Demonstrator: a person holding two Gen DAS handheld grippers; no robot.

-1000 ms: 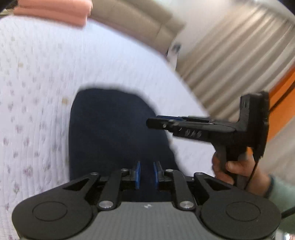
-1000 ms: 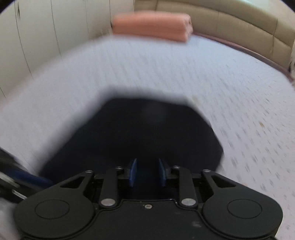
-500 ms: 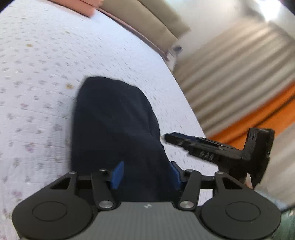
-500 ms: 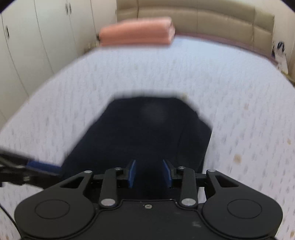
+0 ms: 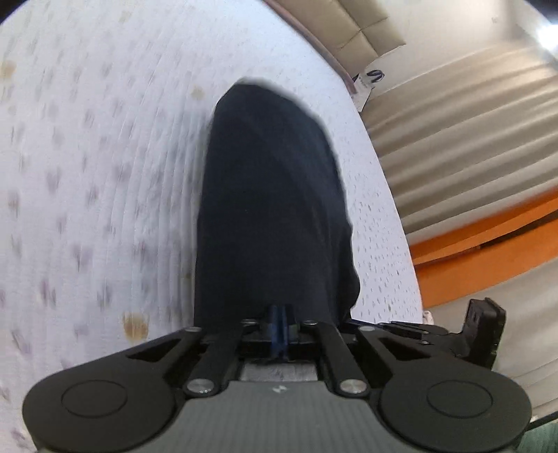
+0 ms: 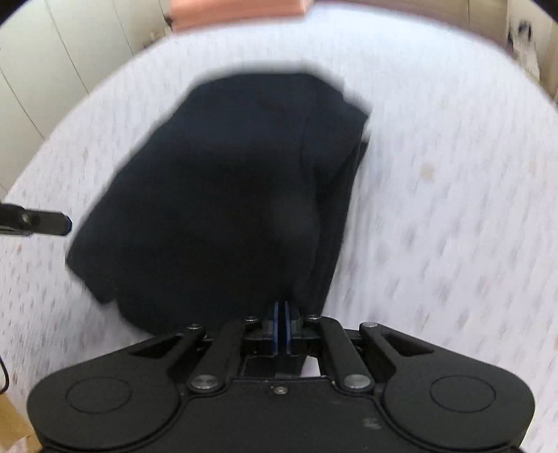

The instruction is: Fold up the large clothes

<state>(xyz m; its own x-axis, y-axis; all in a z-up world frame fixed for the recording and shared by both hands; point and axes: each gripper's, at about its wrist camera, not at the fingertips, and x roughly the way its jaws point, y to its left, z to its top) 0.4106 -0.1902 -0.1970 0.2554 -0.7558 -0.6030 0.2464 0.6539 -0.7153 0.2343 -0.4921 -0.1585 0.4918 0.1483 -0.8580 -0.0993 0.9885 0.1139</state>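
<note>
Left wrist view: the left gripper (image 5: 279, 315) points forward and down over a bed (image 5: 87, 174) covered with a white quilted spread carrying small purple motifs. Its jaws are closing, the blue pads almost together, and the near edge of a dark navy garment (image 5: 272, 195) appears to be pinched between them, though the fabric is too dark there to be sure. The garment stretches away from the pads as a long, narrow folded shape toward the far side of the bed. At the right edge, the right gripper (image 5: 401, 325) shows sideways, just beside the garment's near right corner. Beige curtains (image 5: 453, 139) and an orange band lie beyond the bed on the right.

Right wrist view: the right gripper (image 6: 281, 313) has its jaws together, clamped on the garment's (image 6: 223, 181) near edge. The cloth spreads wide from there, with layered folds along its right side. The left gripper's tip (image 6: 45, 222) enters from the left, next to the garment's left corner. A folded pink stack (image 6: 237, 10) lies at the far end of the bed (image 6: 453, 209), blurred.
</note>
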